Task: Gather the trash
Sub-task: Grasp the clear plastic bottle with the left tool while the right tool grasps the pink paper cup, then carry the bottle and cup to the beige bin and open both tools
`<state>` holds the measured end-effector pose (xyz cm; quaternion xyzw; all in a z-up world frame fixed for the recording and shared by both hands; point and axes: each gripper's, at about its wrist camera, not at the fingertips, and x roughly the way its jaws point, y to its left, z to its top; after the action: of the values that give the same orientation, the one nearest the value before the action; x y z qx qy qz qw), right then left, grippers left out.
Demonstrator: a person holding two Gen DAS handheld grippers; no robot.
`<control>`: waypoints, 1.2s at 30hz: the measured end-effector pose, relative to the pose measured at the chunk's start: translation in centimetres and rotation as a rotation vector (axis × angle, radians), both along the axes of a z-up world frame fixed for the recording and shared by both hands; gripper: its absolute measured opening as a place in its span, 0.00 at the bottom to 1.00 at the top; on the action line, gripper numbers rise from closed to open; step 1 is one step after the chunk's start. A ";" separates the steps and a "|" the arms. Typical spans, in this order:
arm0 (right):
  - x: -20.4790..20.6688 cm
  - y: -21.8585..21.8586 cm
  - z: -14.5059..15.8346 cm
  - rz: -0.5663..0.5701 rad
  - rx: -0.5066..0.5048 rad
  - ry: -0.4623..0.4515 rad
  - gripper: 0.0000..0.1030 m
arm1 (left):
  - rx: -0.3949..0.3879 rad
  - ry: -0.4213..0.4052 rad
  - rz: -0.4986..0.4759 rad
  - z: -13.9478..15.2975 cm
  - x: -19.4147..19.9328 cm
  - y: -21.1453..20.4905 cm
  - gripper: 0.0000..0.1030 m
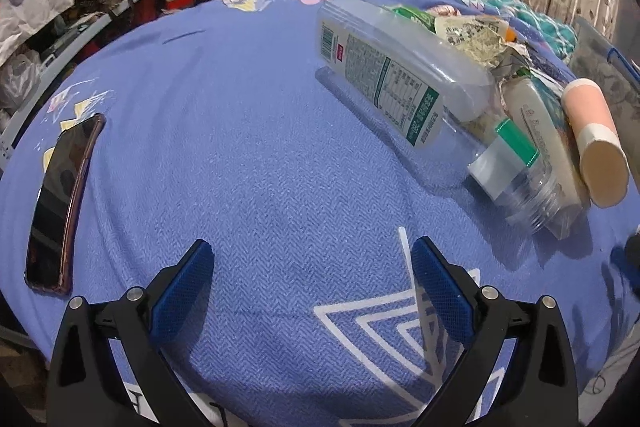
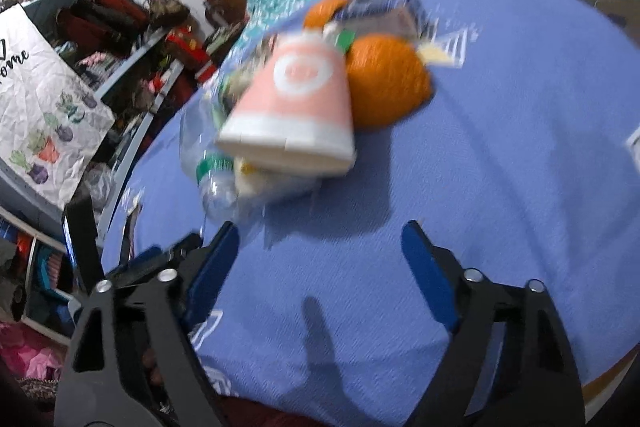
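Blue woven bedspread fills both views; a heap of trash sits on it, ahead of both grippers.

Largest piece: clear plastic bottle, lying on its side with a white-and-green printed label, its base toward the headboard. Leaning against it is a pink paper cup — tipped over, white rim facing the right wrist camera, a white ring printed on its side. An orange lies touching the cup's far side, with a second orange piece partly hidden behind. Crumpled wrappers and a flat clear package are wedged under and behind; details too blurred to name. A dark phone lies well apart at the left edge — not trash, leave it.

Left gripper: fingers spread wide over bare cloth, nothing between them. Right gripper: fingers apart and empty, with the cup just ahead of them.

Judgement: the step in hand is the approach to the cup. The cup is light and already squashed, so it would crush or skid if pinched at the rim; better to straddle its mid-body across the narrow axis and close gently. The bottle may roll once the cup lifts, so the left gripper could steady it.
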<state>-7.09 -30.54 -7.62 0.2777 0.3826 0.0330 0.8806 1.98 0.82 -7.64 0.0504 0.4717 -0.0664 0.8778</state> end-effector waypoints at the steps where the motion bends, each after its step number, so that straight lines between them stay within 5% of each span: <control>1: 0.2 -0.4 0.5 -0.013 -0.016 -0.014 0.78 | -0.019 0.019 -0.008 0.2 0.3 0.2 0.92; 7: 3.0 -1.7 2.8 -0.022 -0.024 -0.064 0.83 | -0.224 0.038 -0.003 3.4 2.4 1.1 0.92; 13: 6.9 -1.0 2.5 0.053 0.024 -0.049 0.83 | -0.282 0.084 -0.083 4.9 4.3 -3.2 0.92; 14: 7.0 -0.9 2.1 0.062 0.027 -0.036 0.73 | -0.269 0.082 -0.088 4.8 4.5 -3.9 0.92; 16: 7.0 -0.9 1.5 0.081 0.061 -0.022 0.67 | -0.232 0.088 -0.081 4.2 5.1 -5.4 0.92; 17: 6.4 -1.0 1.4 0.074 0.068 -0.031 0.45 | -0.228 0.102 -0.077 3.9 5.6 -5.7 0.91; 19: 5.2 -1.9 1.5 0.061 0.084 -0.053 0.32 | -0.221 0.127 -0.063 3.0 5.9 -6.1 0.87; 20: 4.8 -2.4 1.6 0.046 0.096 -0.060 0.17 | -0.219 0.131 -0.063 2.5 5.9 -6.1 0.84; 22: 3.5 -3.5 1.8 -0.011 0.072 -0.071 0.17 | -0.250 0.152 -0.093 1.9 5.9 -6.0 0.64; 27: 2.0 -5.3 1.1 -0.075 0.061 -0.063 0.17 | -0.269 0.149 -0.082 2.0 5.7 -3.7 0.51; 30: 1.7 -5.6 0.9 -0.097 0.076 -0.062 0.21 | -0.269 0.145 -0.085 2.2 5.1 -1.9 0.39; 31: 1.9 -5.5 0.9 -0.094 0.092 -0.061 0.34 | -0.254 0.139 -0.095 2.3 4.7 -1.3 0.39; 32: 2.0 -5.4 0.8 -0.093 0.098 -0.063 0.68 | -0.234 0.128 -0.108 2.4 4.3 -0.8 0.39; 33: 2.0 -5.3 0.8 -0.100 0.097 -0.069 0.84 | -0.213 0.118 -0.118 2.6 3.8 -0.3 0.39; 36: 2.2 -4.0 1.6 -0.102 0.034 -0.120 0.91 | -0.189 0.110 -0.136 2.8 2.9 1.1 0.40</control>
<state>-4.94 -34.58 -6.01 0.3094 0.3137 0.0113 0.8977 4.91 1.87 -4.80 -0.0042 0.5064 -0.1726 0.8448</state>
